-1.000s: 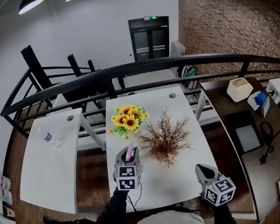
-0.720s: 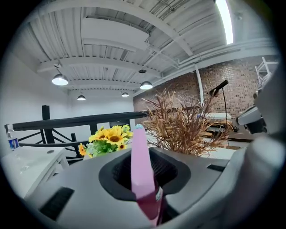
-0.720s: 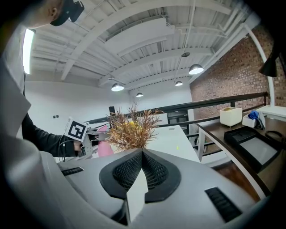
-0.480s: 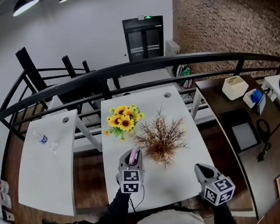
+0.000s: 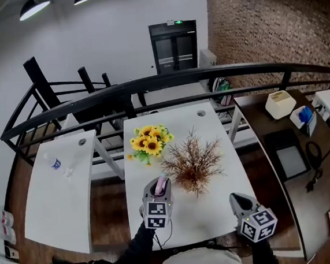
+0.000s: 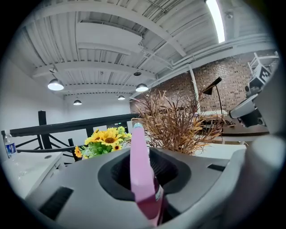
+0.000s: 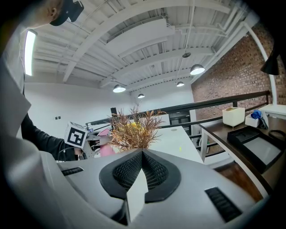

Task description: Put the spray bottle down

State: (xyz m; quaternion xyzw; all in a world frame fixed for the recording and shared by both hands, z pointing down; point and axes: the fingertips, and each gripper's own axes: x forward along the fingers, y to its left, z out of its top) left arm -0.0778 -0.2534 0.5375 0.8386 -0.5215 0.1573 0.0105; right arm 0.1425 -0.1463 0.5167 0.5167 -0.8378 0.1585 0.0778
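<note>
A pink spray bottle (image 5: 161, 185) stands between the jaws of my left gripper (image 5: 160, 181), low over the near part of the white table (image 5: 211, 131). In the left gripper view the bottle's pink head (image 6: 139, 170) fills the gap between the dark pads of the left gripper (image 6: 144, 157). The jaws are starting to open, with the bottle still pinched between them. My right gripper (image 5: 236, 198) hovers by the table's near right corner. Its jaws meet with nothing in them in the right gripper view (image 7: 142, 154), which also shows the pink bottle (image 7: 106, 148).
Dried brown branches (image 5: 192, 163) stand just right of the bottle and a bunch of sunflowers (image 5: 148, 140) behind it. A second white table (image 5: 55, 197) at the left holds a water bottle (image 5: 56, 163). A black railing (image 5: 149, 83) runs behind. A dark desk (image 5: 269, 124) stands right.
The left gripper with the bottle has shifted slightly right and lower, closer to the dried branches. The right gripper has stayed where it was.
</note>
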